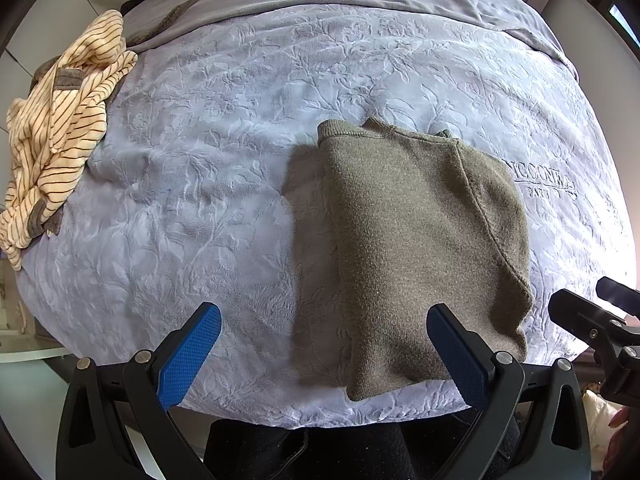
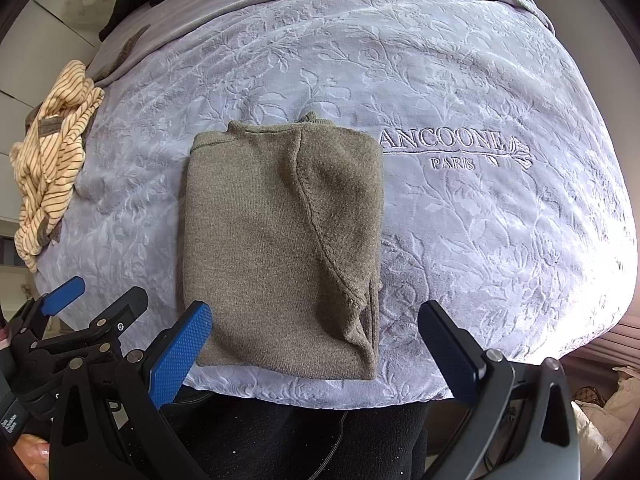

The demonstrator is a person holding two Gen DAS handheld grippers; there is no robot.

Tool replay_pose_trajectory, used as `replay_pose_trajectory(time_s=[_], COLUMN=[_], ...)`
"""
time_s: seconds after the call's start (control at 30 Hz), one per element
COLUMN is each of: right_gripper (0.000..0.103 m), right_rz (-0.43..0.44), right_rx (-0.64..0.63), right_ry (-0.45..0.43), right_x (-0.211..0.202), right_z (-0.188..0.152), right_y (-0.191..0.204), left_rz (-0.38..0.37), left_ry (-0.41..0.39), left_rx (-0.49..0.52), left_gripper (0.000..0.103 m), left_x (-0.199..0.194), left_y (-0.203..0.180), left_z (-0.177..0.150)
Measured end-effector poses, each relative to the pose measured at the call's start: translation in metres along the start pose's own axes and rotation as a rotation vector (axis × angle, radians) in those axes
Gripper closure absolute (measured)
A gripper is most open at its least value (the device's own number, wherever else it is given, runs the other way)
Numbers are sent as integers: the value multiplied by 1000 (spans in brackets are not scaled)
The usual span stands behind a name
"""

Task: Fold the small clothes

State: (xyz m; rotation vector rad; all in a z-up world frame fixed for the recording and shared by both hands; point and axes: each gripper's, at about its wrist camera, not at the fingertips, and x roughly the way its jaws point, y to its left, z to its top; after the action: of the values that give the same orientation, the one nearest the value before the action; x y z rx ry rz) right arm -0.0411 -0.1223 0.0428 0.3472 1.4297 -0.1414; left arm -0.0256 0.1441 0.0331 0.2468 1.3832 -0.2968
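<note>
- Your left gripper (image 1: 324, 354) has its jaws wide apart, with nothing between the blue pads (image 1: 188, 356).
- The sweater (image 1: 424, 248), olive knit and folded into a rough rectangle, lies flat on the blanket (image 1: 208, 168), ahead of the left jaws and off to their right; its near right corner sits just behind the right-hand pad in that view, and you cannot tell whether they touch.
- Your right gripper (image 2: 316, 356) is also spread wide, empty.
- From the right wrist the sweater (image 2: 280, 248) lies straight ahead, toward the left jaw; its near left corner is just beside the left pad (image 2: 180, 354), while the right-hand jaw is over bare blanket (image 2: 480, 240).
- A curved seam runs down the sweater's top layer, and the ribbed hem lies at the far edge.
- The striped top (image 1: 60, 132), cream with dark lines, is bunched in a heap well to the left of both grippers, at the blanket's left edge.
- Embroidered lettering (image 2: 444, 144) is stitched into the blanket just right of the sweater's far corner.
- Each gripper shows at the edge of the other's view, so they are side by side at the near edge of the bed.
</note>
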Motion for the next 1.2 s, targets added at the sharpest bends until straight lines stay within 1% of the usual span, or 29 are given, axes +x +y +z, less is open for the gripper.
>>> replay_pose_trajectory(time_s=[0.33,0.67,1.1,1.2], right_gripper=[0,0,0,0], right_rz=[-1,-3,-6,-7], right_rx=[-1,-1,0,-1], right_ry=[1,1,5,5], right_x=[1,1,2,2], right_z=[1,1,0,0], right_y=[2,3,4,3], left_rz=[7,-4,10,18], left_ry=[-1,6,14,-4], left_rx=[9,9,15,16], left_gripper=[0,0,0,0], left_x=[0,4,7,5], left_y=[-2,3,2,4], left_z=[0,2,2,2])
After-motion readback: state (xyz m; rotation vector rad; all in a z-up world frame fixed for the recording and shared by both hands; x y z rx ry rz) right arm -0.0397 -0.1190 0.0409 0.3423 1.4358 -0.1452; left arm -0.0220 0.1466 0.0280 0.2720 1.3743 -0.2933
